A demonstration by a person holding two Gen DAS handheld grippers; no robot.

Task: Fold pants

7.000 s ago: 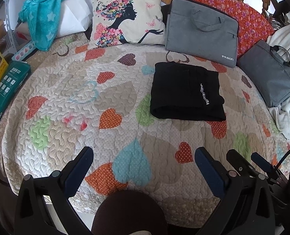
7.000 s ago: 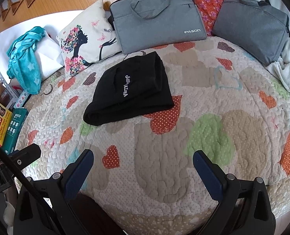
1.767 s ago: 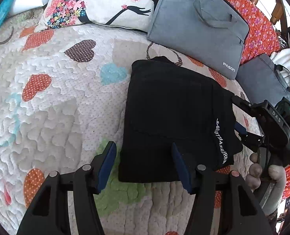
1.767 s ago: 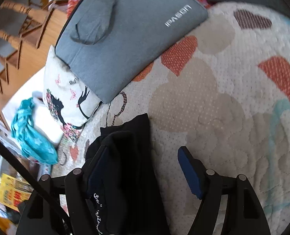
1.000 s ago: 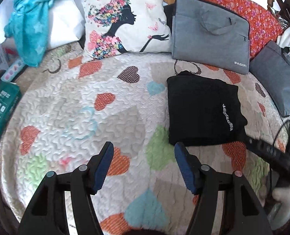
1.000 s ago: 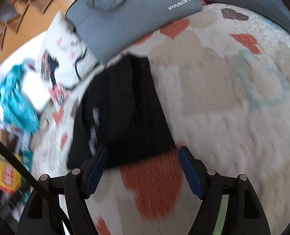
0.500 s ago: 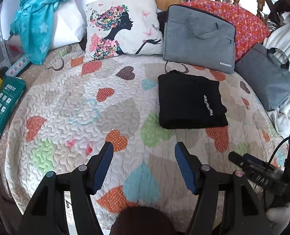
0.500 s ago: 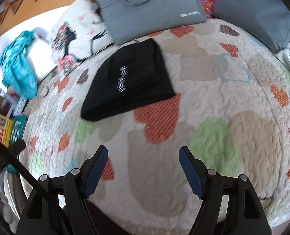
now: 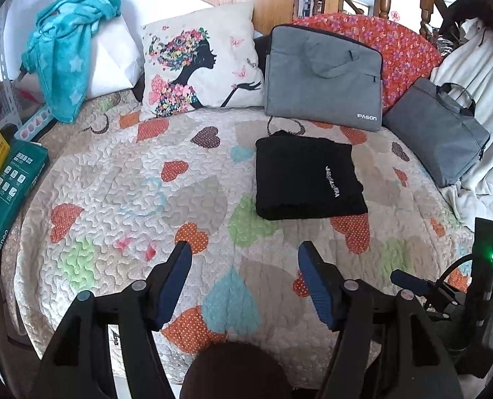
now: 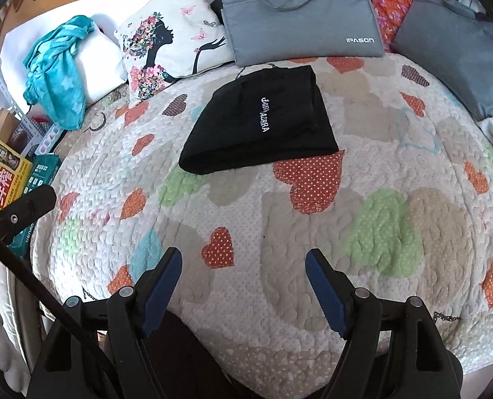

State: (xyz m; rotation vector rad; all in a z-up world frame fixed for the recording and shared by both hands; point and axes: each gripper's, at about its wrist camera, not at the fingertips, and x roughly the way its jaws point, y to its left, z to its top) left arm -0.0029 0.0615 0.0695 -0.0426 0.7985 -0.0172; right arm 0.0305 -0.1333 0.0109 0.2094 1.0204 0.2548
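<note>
The black pants lie folded into a flat rectangle with white lettering on top, on the heart-patterned quilt, just in front of a grey laptop bag. In the right wrist view the pants sit toward the far side of the bed. My left gripper hovers over the quilt's near part, well short of the pants; its jaws are opening with nothing between them. My right gripper is open and empty, also back from the pants, over bare quilt.
A grey IPASON laptop bag and a silhouette pillow lean at the back. A second grey bag and white cloth crowd the right. A teal blanket and boxes sit left.
Both grippers have pulled back and up from the pants, so more of the bed shows. The right view has rolled level. The pants lie where they were.
</note>
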